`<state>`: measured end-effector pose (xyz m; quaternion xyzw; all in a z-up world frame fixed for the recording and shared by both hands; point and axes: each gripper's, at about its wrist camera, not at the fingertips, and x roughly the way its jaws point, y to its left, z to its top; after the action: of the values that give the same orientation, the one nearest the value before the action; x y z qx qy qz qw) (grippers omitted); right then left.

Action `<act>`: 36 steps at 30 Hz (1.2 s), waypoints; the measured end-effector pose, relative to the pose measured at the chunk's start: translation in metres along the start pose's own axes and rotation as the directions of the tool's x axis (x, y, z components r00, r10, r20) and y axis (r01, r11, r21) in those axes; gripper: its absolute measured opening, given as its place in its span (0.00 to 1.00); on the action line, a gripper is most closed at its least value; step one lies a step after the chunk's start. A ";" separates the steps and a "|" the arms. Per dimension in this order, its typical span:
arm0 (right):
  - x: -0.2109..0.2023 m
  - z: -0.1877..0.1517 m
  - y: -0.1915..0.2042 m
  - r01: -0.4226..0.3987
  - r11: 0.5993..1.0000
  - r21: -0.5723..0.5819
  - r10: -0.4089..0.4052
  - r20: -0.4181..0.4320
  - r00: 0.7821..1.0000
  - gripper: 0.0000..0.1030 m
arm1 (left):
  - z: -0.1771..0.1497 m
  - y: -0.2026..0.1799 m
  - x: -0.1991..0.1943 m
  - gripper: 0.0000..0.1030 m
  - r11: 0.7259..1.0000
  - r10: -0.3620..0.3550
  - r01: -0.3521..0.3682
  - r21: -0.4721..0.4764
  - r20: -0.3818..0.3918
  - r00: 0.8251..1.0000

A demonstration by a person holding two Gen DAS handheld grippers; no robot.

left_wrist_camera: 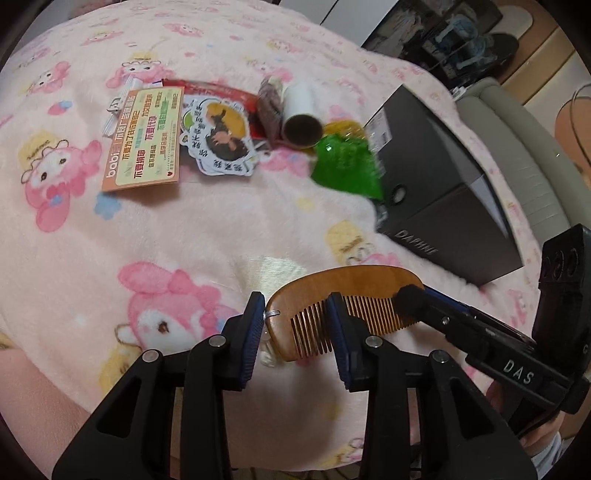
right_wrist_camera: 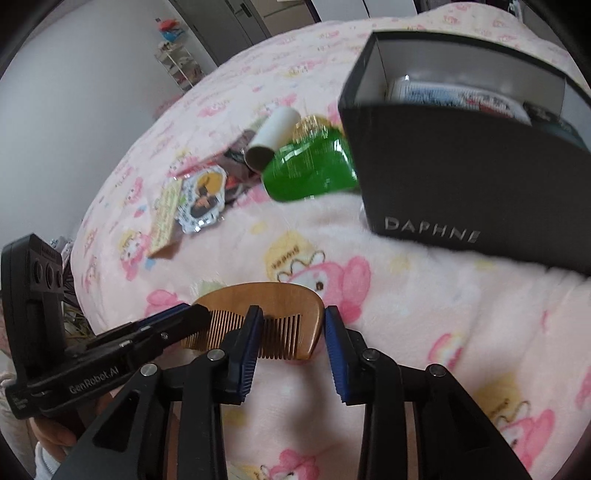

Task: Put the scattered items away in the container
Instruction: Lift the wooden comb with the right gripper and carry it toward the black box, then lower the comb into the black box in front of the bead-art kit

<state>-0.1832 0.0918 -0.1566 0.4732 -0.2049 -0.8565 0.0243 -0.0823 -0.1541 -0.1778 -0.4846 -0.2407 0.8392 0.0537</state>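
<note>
black box (right_wrist_camera: 461, 177): DAPHNE | left hand-held gripper (right_wrist_camera: 192, 317): GenRobot.AI | right hand-held gripper (left_wrist_camera: 406, 299): DAS | card (left_wrist_camera: 146, 140): bobi

I judge this a home bedroom. The work lies on a bed under a fluffy pink blanket (left_wrist_camera: 207, 229) printed with cartoon characters. Far left in my right wrist view stand a plain white wall (right_wrist_camera: 74, 92), a small wire rack (right_wrist_camera: 181, 66) of household oddments and grey cupboard doors (right_wrist_camera: 236, 22). Far right in my left wrist view, a padded bed edge (left_wrist_camera: 517, 147) meets a wooden floor (left_wrist_camera: 546, 48).
</note>
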 end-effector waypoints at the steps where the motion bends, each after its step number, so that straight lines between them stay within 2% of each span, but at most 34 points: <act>1: -0.005 0.001 0.001 -0.001 1.000 -0.002 0.001 0.008 1.000 0.29 | -0.001 -0.001 -0.002 0.33 1.000 -0.013 0.013 -0.011 0.005 1.000; 3: -0.013 0.002 0.002 -0.005 1.000 -0.007 0.005 0.016 1.000 0.29 | -0.001 -0.002 -0.005 0.33 0.999 -0.035 0.035 -0.034 0.011 0.999; 10: -0.049 0.008 -0.001 -0.036 0.999 -0.016 0.037 0.086 0.996 0.29 | 0.006 -0.023 -0.019 0.33 0.996 -0.084 0.085 -0.029 0.021 0.996; 18: -0.097 0.038 -0.023 -0.012 0.999 -0.049 0.022 0.197 0.980 0.29 | 0.034 -0.089 -0.022 0.32 0.991 -0.112 0.110 0.071 0.033 0.993; 23: -0.117 0.060 -0.060 -0.034 0.999 -0.016 0.036 0.249 0.968 0.29 | 0.062 -0.135 -0.007 0.32 0.982 -0.094 0.084 0.168 0.054 0.994; 27: -0.121 0.078 -0.084 -0.036 0.999 -0.003 0.036 0.267 0.963 0.29 | 0.081 -0.160 0.007 0.32 0.975 -0.088 0.074 0.210 0.056 0.995; 36: -0.120 0.109 -0.124 -0.028 1.000 -0.006 0.028 0.306 0.952 0.29 | 0.109 -0.201 0.050 0.30 0.958 -0.064 0.059 0.281 0.008 0.998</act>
<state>-0.1878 0.2695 -0.0553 0.3320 -0.2123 -0.9191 0.0048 -0.2291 0.0004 -0.0805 -0.4573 -0.1348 0.8669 0.1456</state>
